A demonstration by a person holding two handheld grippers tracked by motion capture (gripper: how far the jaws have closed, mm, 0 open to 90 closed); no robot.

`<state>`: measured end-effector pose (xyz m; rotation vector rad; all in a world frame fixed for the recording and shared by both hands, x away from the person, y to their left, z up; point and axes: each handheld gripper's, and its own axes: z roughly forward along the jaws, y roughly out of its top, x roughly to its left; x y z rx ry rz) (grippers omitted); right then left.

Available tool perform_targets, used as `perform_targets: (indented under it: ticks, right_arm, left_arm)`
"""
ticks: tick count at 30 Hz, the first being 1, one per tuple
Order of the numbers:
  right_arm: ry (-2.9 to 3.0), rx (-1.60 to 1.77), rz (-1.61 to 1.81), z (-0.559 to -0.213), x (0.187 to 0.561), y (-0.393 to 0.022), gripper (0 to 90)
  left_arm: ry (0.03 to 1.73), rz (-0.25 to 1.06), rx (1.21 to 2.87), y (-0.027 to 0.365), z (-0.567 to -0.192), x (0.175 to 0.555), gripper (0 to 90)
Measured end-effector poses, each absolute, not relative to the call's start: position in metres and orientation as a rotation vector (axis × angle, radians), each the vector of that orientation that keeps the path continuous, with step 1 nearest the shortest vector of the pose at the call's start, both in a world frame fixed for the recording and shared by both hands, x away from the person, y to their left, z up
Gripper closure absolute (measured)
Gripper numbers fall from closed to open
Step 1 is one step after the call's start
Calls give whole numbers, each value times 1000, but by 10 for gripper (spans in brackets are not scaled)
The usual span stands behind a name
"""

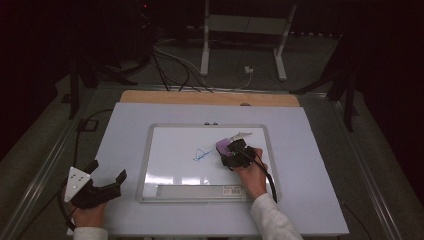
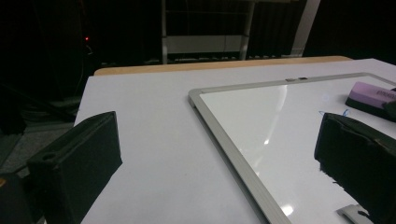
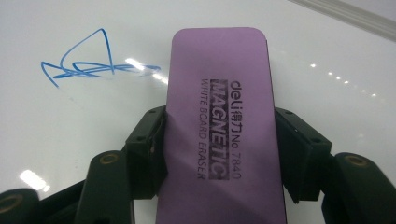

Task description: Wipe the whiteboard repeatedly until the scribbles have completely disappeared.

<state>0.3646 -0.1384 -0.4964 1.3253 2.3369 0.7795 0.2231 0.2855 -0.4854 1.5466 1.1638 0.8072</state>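
On the whiteboard (image 1: 150,165) that lies in the middle of the bench (image 1: 120,130), the right gripper (image 1: 235,152) pinches a purple eraser (image 3: 219,116) across its width, one of its fingers (image 3: 147,149) pressed on each long side. The eraser lies flat on the white surface, toward the board's far right corner, with its free end just beside the blue scribble (image 3: 84,65) at the board's middle. In the right gripper view the right tail of the scribble looks faint and smeared where it nears the eraser, so the wiping seems to have just begun there. The peaked loop and the crossed strokes to its left are intact and dark.

Judging by this, picking up the eraser and bringing it to the mark are done, and nearly all of the rubbing out is left. The eraser would need to sweep across the scribble toward the board's left edge, probably more than once, to clear it.

Near the bench's front left corner the left gripper (image 1: 97,187) rests off the board, its fingers (image 2: 79,163) spread wide with nothing between them. It takes no part in the wiping. A grey tray (image 1: 190,191) runs along the board's near edge.
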Motion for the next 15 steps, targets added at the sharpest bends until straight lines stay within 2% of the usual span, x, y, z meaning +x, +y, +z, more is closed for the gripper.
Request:
perform_targets:
  ticks: [10,15]
  right_arm:
    - [2506,1159,873,-497,341,-100,414]
    - [2506,1162,861,-496,342,-99,414]
  left_arm:
    - [1161,806,1551,285,-486,224,14]
    - [1162,807,1550,285,-486,223,14]
